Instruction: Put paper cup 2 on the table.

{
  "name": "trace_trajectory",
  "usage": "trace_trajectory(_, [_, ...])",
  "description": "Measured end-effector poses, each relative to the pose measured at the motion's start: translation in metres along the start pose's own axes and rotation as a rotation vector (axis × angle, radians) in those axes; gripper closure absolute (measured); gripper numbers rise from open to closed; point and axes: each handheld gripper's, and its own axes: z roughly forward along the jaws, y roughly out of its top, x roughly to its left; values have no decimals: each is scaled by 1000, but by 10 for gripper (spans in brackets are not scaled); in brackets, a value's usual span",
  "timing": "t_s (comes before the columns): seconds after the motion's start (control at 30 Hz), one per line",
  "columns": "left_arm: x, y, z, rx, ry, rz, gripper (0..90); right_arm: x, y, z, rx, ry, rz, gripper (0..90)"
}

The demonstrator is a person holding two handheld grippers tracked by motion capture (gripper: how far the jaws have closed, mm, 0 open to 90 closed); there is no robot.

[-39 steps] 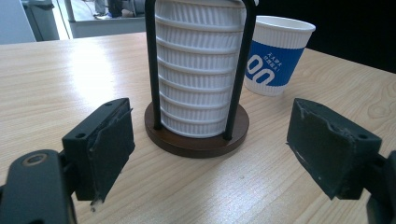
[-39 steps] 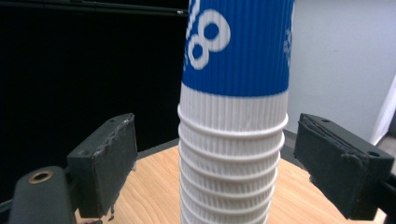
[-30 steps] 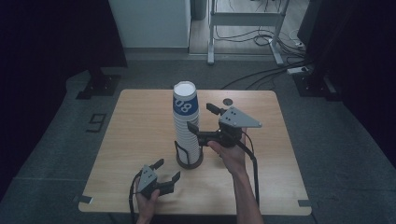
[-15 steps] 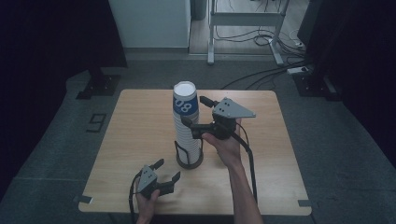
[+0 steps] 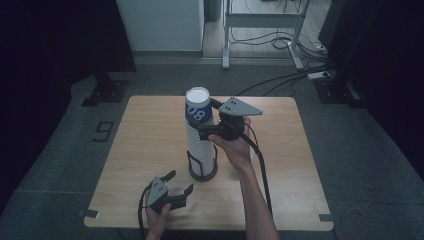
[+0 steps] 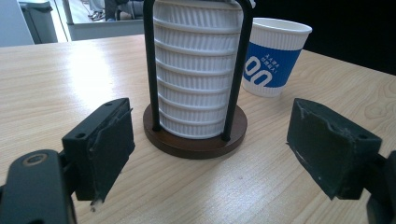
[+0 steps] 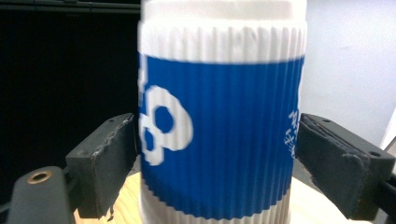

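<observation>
Low at the near left of the wooden table [image 5: 150, 130]: left gripper [image 5: 176, 185], held in a hand [image 5: 159, 218] at the table's near edge, jaws spread wide with bare wood between them, aimed toward the cup holder [image 6: 195, 135]. Seen along those jaws in the left gripper view: a round dark-brown base with two thin black uprights rising from it, a column of nested white ribbed cups [image 6: 196, 74] standing inside, rims stacked like rings. Behind and to the right of it in that view: a single blue-banded cup [image 6: 275, 56] standing on the wood, mouth up, apart from the holder.

At the table's middle in the high view: stack of cups [image 5: 200, 145] standing upright in the holder, long axis vertical, well taller than wide. On top of it: top cup [image 5: 198, 106], open mouth up, white rim, blue band with white print around its ribbed wall, white below the band.

Just right of the stack's top: right gripper [image 5: 206, 131], carried level in the right hand [image 5: 234, 147], pointing leftward at the top cup. In the right gripper view: top cup upright between the two black pads, left pad against its wall, right pad at its edge; clamped on the cup, as far as can be judged.
</observation>
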Motion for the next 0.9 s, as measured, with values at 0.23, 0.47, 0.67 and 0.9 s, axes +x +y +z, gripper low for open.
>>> trace_trajectory(0.23, [0,0,0,-1,0,0,149,0,-5,10,10,9,-4,131])
trace_trajectory(0.47, [1,0,-1,-4,-2,-3,148,0,-8,16,14,1,-13,171])
trace_trajectory(0.67, [0,0,-1,-6,-8,2,148,0,-6,16,23,3,-21,175])
trace_trajectory(0.9, [0,0,-1,-7,-8,0,148,0,-5,15,13,0,-23,180])
